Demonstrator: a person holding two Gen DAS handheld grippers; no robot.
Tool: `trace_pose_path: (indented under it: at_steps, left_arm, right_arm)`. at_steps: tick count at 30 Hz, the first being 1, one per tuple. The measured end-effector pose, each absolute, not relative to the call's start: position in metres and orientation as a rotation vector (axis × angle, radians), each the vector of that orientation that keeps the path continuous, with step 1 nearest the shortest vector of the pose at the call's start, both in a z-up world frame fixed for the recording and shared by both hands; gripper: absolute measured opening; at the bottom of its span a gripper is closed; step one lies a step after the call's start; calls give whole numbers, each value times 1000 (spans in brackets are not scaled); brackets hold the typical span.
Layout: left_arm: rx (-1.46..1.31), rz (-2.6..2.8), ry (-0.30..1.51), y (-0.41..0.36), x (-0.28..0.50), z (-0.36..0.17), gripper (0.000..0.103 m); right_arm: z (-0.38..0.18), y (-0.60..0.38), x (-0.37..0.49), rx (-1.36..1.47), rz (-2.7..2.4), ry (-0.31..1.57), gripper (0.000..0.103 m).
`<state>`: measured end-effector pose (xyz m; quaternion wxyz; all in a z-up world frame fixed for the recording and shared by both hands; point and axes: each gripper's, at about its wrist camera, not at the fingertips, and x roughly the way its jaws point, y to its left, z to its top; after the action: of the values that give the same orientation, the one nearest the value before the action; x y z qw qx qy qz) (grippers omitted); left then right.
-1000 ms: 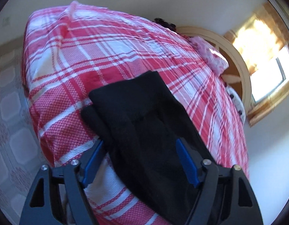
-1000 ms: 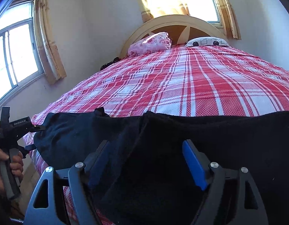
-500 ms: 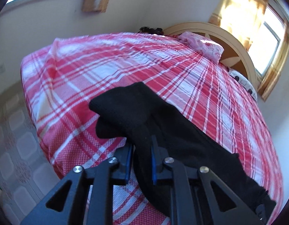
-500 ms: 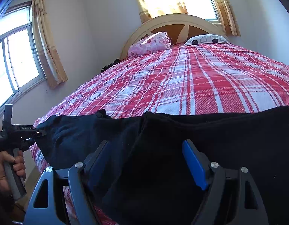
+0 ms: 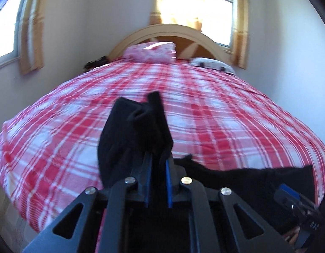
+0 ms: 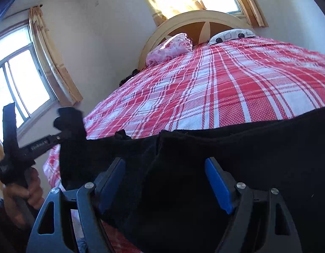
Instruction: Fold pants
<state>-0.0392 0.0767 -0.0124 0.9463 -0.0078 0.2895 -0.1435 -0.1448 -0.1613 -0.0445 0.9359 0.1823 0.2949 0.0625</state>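
Black pants on red-and-white plaid bedspread.
Blue pads and black frames on left hand-held gripper and right hand-held gripper; pink floral pillow, white pillow with black spots, cream and brown headboard, yellow-tan curtains, pale walls.

A home bedroom — plaid-covered bed, arched headboard, pillows, curtained windows.
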Motion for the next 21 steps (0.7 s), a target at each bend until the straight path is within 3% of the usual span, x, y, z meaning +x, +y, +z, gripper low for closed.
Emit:
trace_pose_path:
  at_steps: [6, 14, 18, 20, 21]
  left_arm:
    - [74, -432, 626, 41, -52, -27, 11]
    - [150, -375, 681, 36, -53, -42, 11]
    - [174, -349, 694, 28, -48, -46, 21]
    - [188, -334, 691, 23, -40, -43, 36]
    - [200, -324, 684, 19, -36, -42, 49]
  right_arm:
    - [-40, -188, -154, 526, 144, 564, 80]
    - [-44, -180, -150, 446, 111, 584, 80]
    - [-45, -185, -151, 468, 119, 584, 80]
    - [-45, -185, -150, 470, 119, 585, 80]
    - [-45, -186, -150, 465, 115, 588, 80]
